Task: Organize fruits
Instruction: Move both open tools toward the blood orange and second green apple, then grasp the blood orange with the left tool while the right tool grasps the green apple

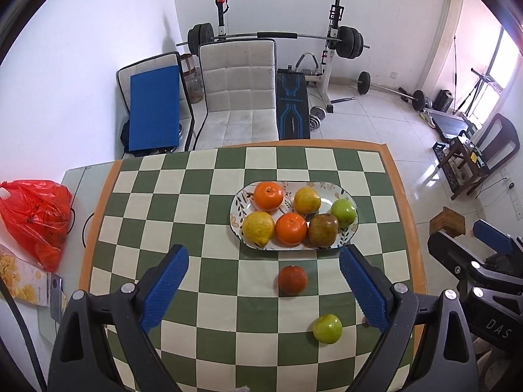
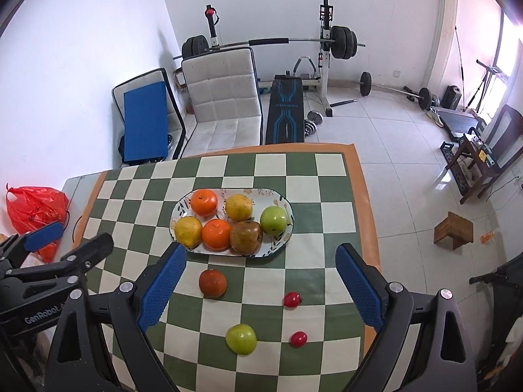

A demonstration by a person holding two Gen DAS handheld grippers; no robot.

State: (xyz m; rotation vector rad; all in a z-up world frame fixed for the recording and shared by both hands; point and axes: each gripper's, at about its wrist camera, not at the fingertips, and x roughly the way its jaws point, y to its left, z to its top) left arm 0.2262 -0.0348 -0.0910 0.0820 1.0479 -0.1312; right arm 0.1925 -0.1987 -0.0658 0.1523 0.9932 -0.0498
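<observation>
While six fruits are already gathered on the oval plate, four pieces are left loose on the checkered table in front of it: a dark orange just before the plate's near rim, a green apple nearer the cameras, and two small red fruits, one beside the apple.

In the right wrist view all four loose pieces are framed between the fingers of the right gripper, below and ahead of it, the red pair toward its right finger. In the left wrist view only the dark orange and the apple are clearly seen, toward the right finger of the left gripper; the small red fruits are all but hidden behind that finger. The right gripper is therefore judged better placed for the red fruits. None of the fruits has a marked long axis, so the approach angle is hardly constrained.

Both grippers are held wide open and empty, well above the table, nothing being touched.
</observation>
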